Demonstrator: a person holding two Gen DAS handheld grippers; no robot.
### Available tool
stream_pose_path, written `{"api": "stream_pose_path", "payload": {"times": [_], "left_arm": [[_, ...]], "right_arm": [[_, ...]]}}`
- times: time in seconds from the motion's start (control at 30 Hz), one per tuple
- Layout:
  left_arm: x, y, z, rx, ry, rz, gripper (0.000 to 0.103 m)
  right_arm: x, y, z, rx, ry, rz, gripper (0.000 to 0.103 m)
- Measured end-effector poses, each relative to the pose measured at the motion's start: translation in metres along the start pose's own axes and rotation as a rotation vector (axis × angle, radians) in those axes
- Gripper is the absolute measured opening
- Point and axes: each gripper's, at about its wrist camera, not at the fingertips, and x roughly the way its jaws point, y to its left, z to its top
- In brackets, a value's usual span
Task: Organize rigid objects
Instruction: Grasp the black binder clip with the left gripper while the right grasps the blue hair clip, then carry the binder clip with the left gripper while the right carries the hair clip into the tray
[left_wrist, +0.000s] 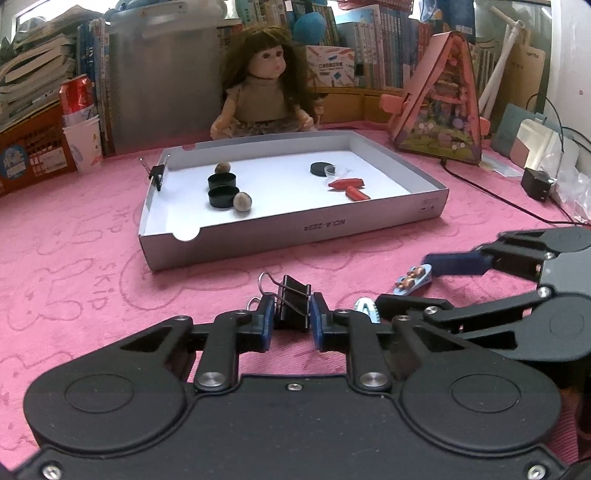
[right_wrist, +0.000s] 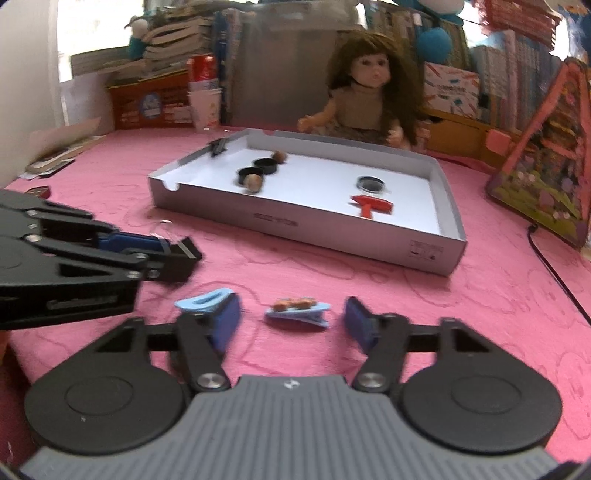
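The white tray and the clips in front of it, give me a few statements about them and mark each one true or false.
1. The left gripper is shut on a black binder clip. True.
2. The white tray holds nothing. False: it holds black round cups, two nuts, a black disc and red pieces.
3. The blue hair clip lies on the pink cloth between the fingers of the right gripper, untouched. True.
4. A second binder clip sits on the tray's right wall. False: in the left wrist view it is on the left wall.
5. The doll sits inside the tray. False: it sits behind it.
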Motion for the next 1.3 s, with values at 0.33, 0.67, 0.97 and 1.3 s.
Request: {"api": "stream_pose_path", "payload": {"times": [0.33,0.67,0.97,1.3], "left_arm": [[-0.004,-0.001,0.006,0.004,-0.004,0.001,0.019],[-0.007,0.002,0.011,-0.003,-0.010,0.012,0.019],[-0.011,0.008,0.030,-0.026,-0.035,0.021,0.019],[-0.003,0.018,0.064,-0.045,-0.070,0.053,0.019]], "right_arm": [[-0.001,0.004,0.002,0.011,-0.010,0.012,0.043],[-0.007,0.001,0.009,0.024,-0.033,-0.008,0.043],[-0.013,-0.011,0.022,0.071,-0.060,-0.033,0.043],[-0.010,-0.031,0.048,0.141,-0.077,-0.072,0.043]]}}
